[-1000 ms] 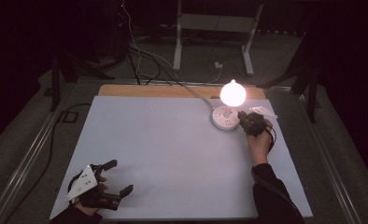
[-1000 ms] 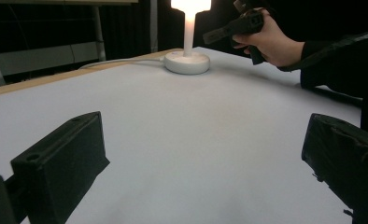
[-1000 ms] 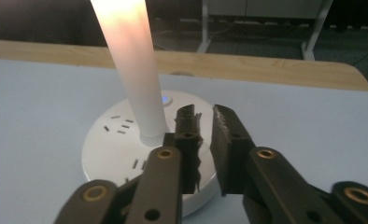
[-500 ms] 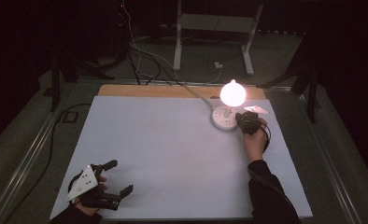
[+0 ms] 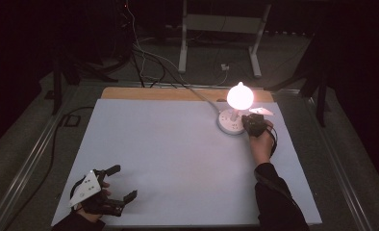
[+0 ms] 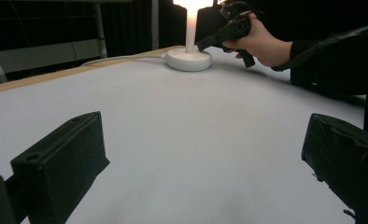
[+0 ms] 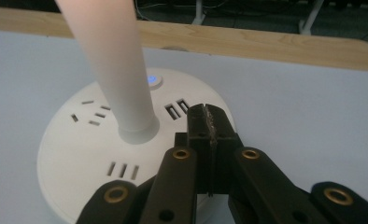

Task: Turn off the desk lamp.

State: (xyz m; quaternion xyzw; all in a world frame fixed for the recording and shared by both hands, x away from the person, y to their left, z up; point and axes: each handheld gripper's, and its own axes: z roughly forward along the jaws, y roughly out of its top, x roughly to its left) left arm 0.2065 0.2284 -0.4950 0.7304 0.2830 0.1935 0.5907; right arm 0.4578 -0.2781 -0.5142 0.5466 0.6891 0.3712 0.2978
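Lamp (image 5: 240,96): glowing, plugged upright into round socket hub (image 5: 230,123) at tabletop's far right.
Right gripper (image 7: 209,122): jaws pressed together, empty, hovering over hub — risking knocking lamp.
Left gripper (image 5: 120,183): idling, jaws spread.

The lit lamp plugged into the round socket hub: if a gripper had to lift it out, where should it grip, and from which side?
Probably the narrow lower neck of the lamp, just above the round socket hub. It stands upright and tapers downward, so jaws spread level around it from the person's side fit; the glowing bulb looks too wide. The right gripper, jaws together, is already beside it.
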